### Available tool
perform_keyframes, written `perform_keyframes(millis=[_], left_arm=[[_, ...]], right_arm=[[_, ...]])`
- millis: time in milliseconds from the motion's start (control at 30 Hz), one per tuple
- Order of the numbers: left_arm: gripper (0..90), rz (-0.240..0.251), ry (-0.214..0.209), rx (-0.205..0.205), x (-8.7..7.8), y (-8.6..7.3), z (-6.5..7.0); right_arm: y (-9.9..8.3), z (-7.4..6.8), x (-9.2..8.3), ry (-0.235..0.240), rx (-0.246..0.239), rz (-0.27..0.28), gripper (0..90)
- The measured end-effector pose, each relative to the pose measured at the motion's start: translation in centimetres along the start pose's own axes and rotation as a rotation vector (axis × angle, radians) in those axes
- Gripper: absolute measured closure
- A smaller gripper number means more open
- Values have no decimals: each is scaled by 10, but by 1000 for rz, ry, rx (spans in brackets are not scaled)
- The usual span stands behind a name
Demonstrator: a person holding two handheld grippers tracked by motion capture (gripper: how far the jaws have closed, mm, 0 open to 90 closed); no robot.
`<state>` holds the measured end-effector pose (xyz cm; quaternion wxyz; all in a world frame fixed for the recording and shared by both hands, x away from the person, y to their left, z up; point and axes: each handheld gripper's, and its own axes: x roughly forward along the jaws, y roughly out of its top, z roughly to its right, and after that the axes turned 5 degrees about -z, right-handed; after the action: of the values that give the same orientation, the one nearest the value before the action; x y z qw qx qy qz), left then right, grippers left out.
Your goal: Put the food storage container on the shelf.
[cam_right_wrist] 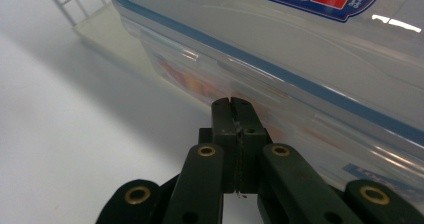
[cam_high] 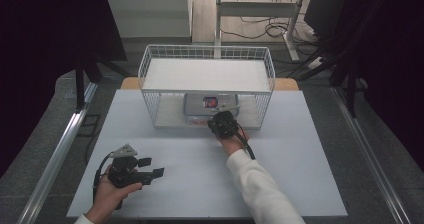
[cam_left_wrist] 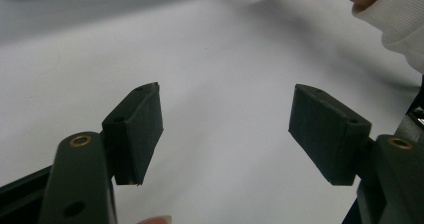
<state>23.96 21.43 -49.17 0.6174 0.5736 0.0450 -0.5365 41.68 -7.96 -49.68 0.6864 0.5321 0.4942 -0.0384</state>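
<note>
White surface (cam_high: pixel 200 184) at centre frame carries a white wire rack (cam_high: pixel 207 59) sheltering the clear blue-sealed plastic box (cam_right_wrist: pixel 280 49), which the closed right tongs (cam_right_wrist: pixel 233 104) may shove askew, while the left tongs (cam_left_wrist: pixel 225 129) gape empty at lower left.

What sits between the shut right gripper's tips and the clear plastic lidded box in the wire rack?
Nothing. In the right gripper view the right gripper points at the clear plastic box side wall, with no object between them.
</note>
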Motion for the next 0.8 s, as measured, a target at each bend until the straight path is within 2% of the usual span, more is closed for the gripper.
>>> perform_keyframes(millis=[133,233,333,500,567,700,800], left_arm=[[291,-1,-1,-4,0,0,0],[291,2,-3,-1,0,-1,0],[290,1,0,-1,0,-1,0],[290,0,5,4,0,-1,0],[290,-3,9,6,1,-1,1],[288,-5,19,26,2,0,5],[287,1,24,39,2,2,7]], right_arm=[[4,3,4,-14,15,-2,890],[1,0,-3,7,5,3,889],[-8,-8,-25,42,-42,6,889],[-41,-15,-86,109,-106,4,889],[-55,-14,-106,127,-99,17,888],[-90,-5,-145,131,-90,40,887],[-105,0,-160,135,-82,40,886]])
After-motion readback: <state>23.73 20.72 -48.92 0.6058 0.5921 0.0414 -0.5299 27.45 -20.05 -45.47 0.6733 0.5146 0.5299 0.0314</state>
